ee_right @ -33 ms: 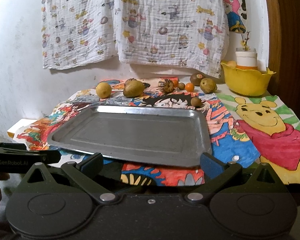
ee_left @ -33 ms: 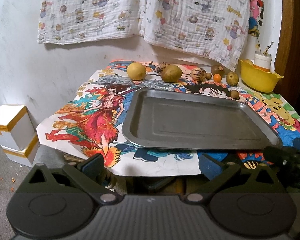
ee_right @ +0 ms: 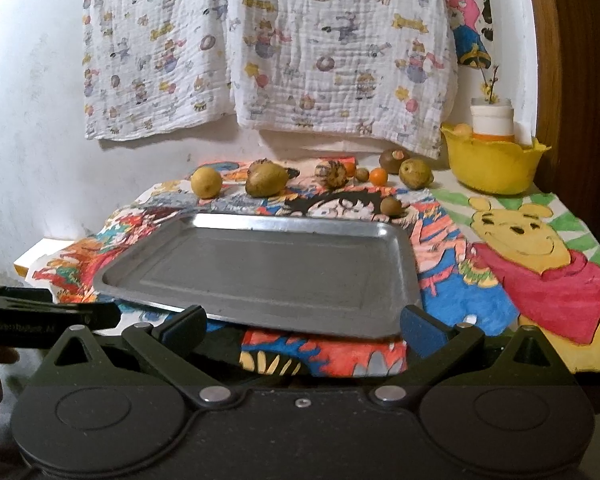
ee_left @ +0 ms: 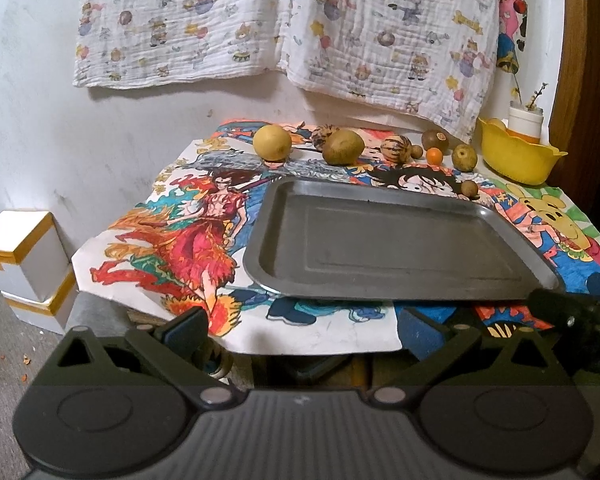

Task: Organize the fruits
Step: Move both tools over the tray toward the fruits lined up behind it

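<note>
Left gripper (ee_left: 300,328) and right gripper (ee_right: 304,324) both hang spread wide and empty at the bottom of their frames, short of the bench's near edge. Nothing differs from the matching frames: no fruit has shifted, so the sorting has not begun. The grey tray (ee_right: 260,268) lies bare mid-frame; the fruits, among them a yellow one (ee_left: 272,142) and a small orange one (ee_left: 434,155), line the upper centre, the yellow bowl (ee_right: 492,168) at upper right.
</note>
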Demonstrator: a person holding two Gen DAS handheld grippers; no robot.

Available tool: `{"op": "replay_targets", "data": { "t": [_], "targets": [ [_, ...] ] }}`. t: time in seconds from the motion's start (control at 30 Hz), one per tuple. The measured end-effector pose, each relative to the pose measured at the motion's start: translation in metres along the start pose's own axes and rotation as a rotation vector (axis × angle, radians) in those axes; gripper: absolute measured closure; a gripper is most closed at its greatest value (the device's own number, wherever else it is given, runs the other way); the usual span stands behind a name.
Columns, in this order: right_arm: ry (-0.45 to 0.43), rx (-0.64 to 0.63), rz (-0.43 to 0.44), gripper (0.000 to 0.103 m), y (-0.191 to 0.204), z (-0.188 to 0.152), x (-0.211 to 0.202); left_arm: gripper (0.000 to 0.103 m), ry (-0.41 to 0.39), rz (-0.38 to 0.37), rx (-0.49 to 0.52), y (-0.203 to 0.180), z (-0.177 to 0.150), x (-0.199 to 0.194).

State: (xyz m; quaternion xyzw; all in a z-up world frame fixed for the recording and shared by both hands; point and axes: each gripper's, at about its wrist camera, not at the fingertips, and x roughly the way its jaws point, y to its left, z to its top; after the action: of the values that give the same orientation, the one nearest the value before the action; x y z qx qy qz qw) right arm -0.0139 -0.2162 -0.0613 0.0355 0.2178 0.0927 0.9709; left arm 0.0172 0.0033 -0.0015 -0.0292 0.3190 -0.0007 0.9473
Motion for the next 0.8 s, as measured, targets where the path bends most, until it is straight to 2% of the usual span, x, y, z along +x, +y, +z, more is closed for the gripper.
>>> {"op": "replay_targets", "data": {
  "t": [0.23, 0.47, 0.8],
  "targets": [
    [-0.026, -0.048, 0.027, 0.000, -0.001, 0.028, 0.008, 0.000, -0.007, -0.002, 0.028, 0.001, 0.019, 0.005],
    [-0.031, -0.127, 0.079, 0.000, 0.008, 0.061, 0.030, 0.000, 0.004, -0.004, 0.022, 0.015, 0.054, 0.022],
    [0.032, -0.220, 0.084, 0.001, 0.020, 0.109, 0.086, 0.000, 0.015, 0.009, 0.030, 0.033, 0.115, 0.064]
  ]
}}
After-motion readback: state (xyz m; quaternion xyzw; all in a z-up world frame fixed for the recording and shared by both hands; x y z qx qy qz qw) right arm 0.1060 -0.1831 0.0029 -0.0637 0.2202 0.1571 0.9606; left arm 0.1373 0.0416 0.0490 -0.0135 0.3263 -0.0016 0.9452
